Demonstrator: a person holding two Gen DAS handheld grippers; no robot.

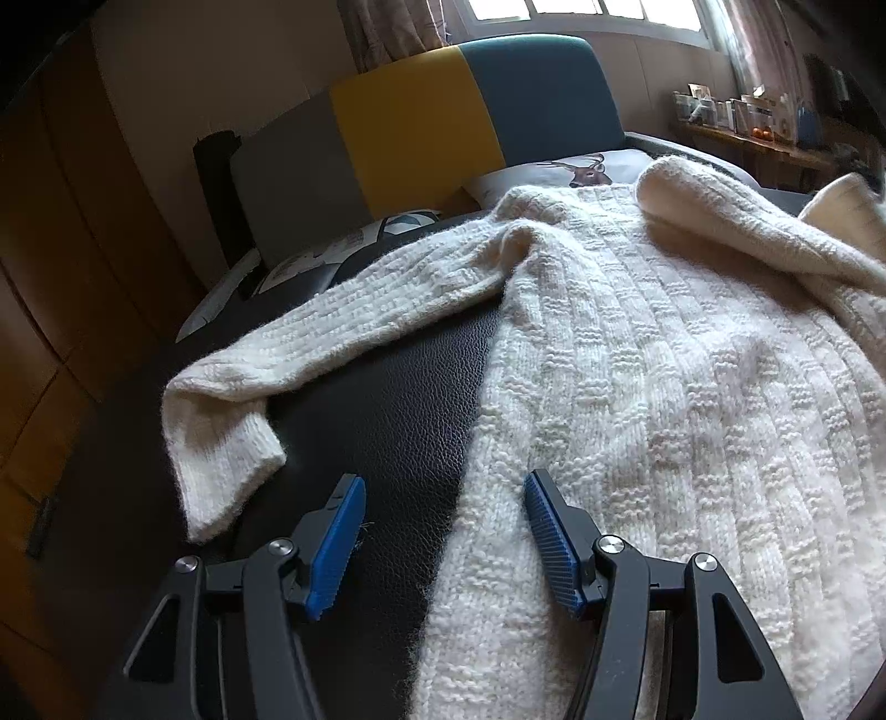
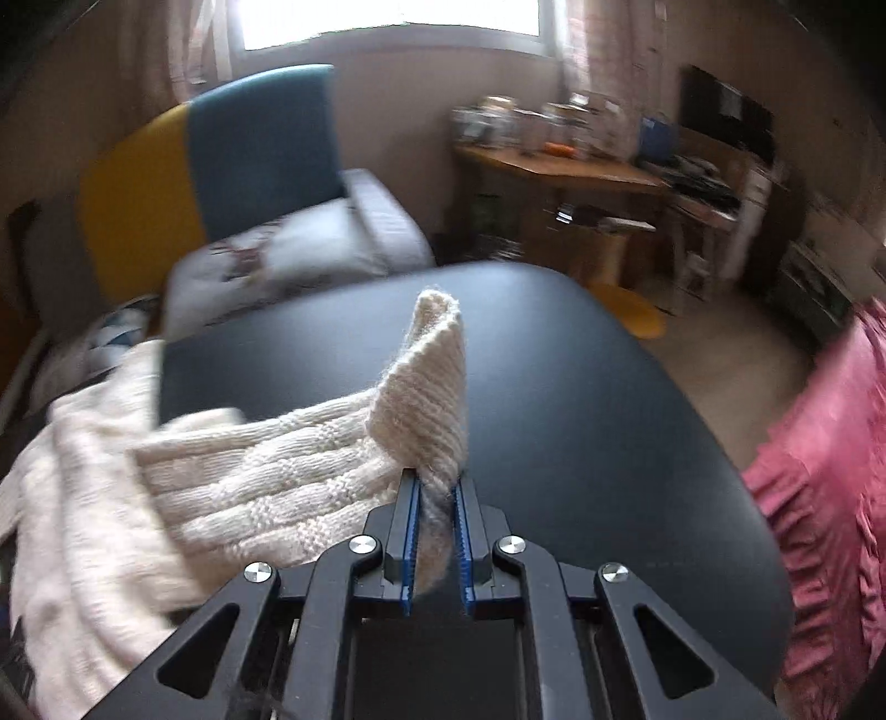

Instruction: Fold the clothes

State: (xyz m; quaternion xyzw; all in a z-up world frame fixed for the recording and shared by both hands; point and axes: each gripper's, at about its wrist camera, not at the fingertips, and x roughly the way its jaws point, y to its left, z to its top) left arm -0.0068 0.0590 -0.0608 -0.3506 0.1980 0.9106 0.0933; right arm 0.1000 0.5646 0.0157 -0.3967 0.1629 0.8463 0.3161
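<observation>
One cream knitted sweater [image 1: 637, 343] is seen spread across a black leather-grained desk [image 1: 376, 399], its body lying flat and one sleeve [image 1: 343, 327] stretched out to the left with the cuff folded back under itself. A second sleeve [image 2: 310, 471] is shown in the right wrist view, lifted off the desk surface; its ribbed cuff [image 2: 432, 387] stands up from the right tongs [image 2: 434, 498], whose blue pads are clenched on the knit. The left tongs [image 1: 443, 487] are held released above the sweater's near edge, with nothing gripped between the two blue pads; one pad is over bare desk, the other over the knit.

One pink ruffled garment [image 2: 830, 487] is seen at the right edge of the desk. Beyond the desk, one bed with a grey, yellow and teal headboard [image 1: 443, 122] and a deer-print pillow [image 1: 587, 169] is visible, with one bright window [image 1: 587, 11], curtains, and a cluttered wooden side table [image 2: 559, 166].
</observation>
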